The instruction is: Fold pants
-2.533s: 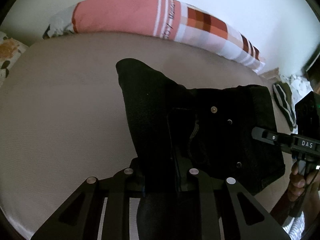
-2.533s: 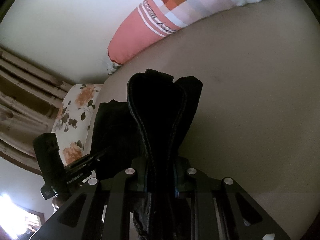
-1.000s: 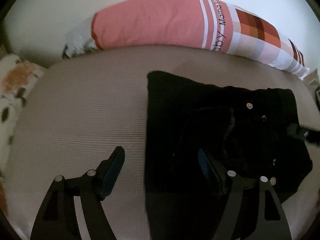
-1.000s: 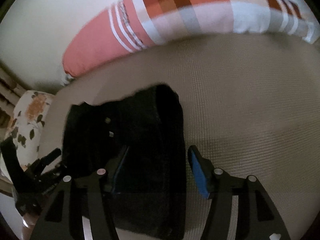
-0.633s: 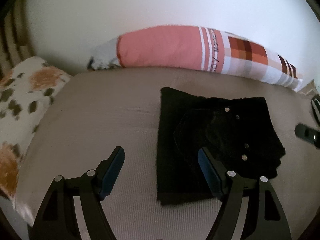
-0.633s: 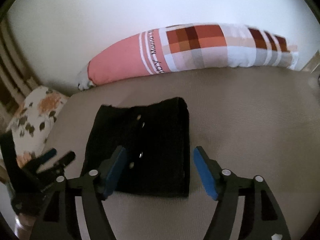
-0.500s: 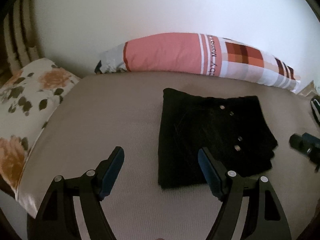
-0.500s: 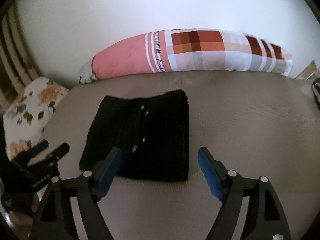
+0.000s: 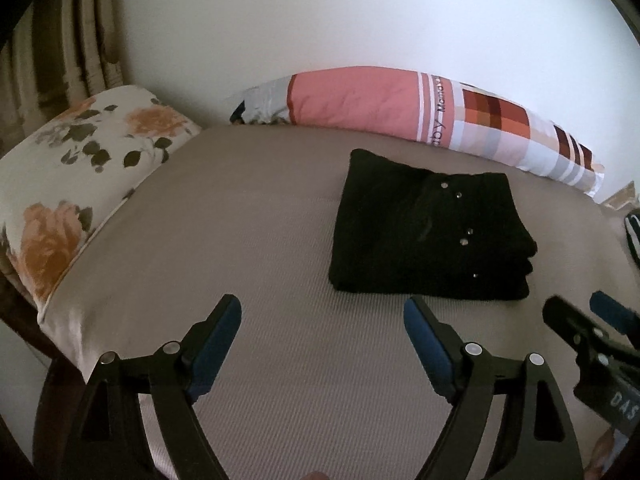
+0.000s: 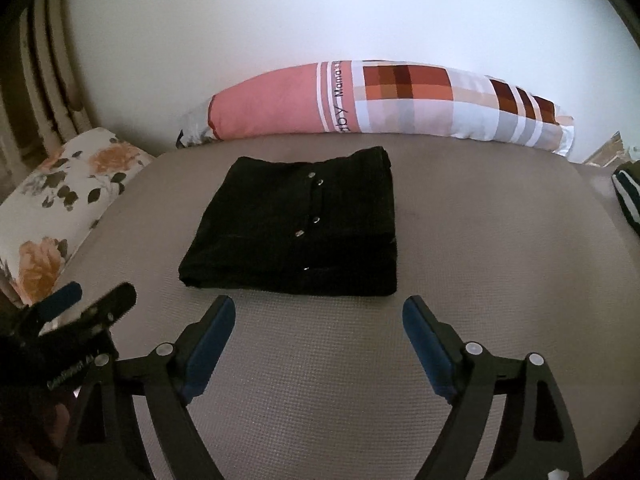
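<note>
Since 2.5 s ago we let go pants (image 10: pixel 296 236), pulled both claws back. Pants lie folded, mid-bed, just short of long pillow (image 10: pixel 400 100); bare mattress (image 10: pixel 500 280) all round. Left view alone shows floral cushion (image 9: pixel 76 184) large. Left claw (image 9: pixel 322 322), right claw (image 10: pixel 318 322): wide apart, holding nothing.

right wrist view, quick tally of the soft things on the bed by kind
folded black pants with silver studs: 1
long pink and checked bolster pillow: 1
white floral cushion with orange roses: 1
dark striped cloth at the right edge: 1
total: 4
</note>
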Tool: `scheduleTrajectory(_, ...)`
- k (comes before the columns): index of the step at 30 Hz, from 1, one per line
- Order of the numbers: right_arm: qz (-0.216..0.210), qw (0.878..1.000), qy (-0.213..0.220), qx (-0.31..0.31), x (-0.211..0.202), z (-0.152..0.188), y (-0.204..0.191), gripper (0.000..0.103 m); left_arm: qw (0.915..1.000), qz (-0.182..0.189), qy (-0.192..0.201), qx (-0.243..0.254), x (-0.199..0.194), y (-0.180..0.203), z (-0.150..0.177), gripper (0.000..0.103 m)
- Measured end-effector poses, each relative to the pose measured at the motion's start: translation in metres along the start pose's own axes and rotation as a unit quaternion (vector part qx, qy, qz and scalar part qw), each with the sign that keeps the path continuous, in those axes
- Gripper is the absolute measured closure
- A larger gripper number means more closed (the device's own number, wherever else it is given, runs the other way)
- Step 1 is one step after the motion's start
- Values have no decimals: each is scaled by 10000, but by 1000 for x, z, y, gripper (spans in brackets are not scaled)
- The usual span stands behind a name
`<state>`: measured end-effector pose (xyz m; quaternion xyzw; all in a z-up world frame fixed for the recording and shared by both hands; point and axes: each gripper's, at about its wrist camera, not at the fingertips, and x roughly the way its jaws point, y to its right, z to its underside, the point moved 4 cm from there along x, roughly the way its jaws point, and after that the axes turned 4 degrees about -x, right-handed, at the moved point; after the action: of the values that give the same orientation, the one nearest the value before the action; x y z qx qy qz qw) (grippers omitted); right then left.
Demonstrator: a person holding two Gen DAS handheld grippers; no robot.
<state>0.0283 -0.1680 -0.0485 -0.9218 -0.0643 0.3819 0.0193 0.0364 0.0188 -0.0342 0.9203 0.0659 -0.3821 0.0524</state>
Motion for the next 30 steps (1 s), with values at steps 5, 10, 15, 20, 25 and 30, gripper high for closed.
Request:
scheduleTrajectory(5, 77, 9999, 113, -71, -1, 5, -3, 17, 9999, -104, 18, 86, -2, -2, 9, 19)
scheduleTrajectory(10, 68, 9998, 143, -125, -1, 9, -4, 17, 9999, -127, -50, 23, 4, -6, 12, 18)
scheduleTrajectory(15, 71, 9998, 138, -86, 1, 12, -2, 15, 9997, -210, -69, 57, 6, -8, 14, 18)
scheduleTrajectory(20, 83, 9999, 51, -48, 5, 15, -3, 14, 9996, -202, -70, 178, 7, -6, 14, 18)
scheduleTrajectory(25, 191, 9997, 72, -136, 6, 14, -4, 14, 9993, -224, -83, 281, 8, -2, 15, 18)
scheduleTrajectory(30, 288, 9993, 45, -212, 8, 15, -3, 13, 9993, -206, -74, 289, 7, 0, 16, 18)
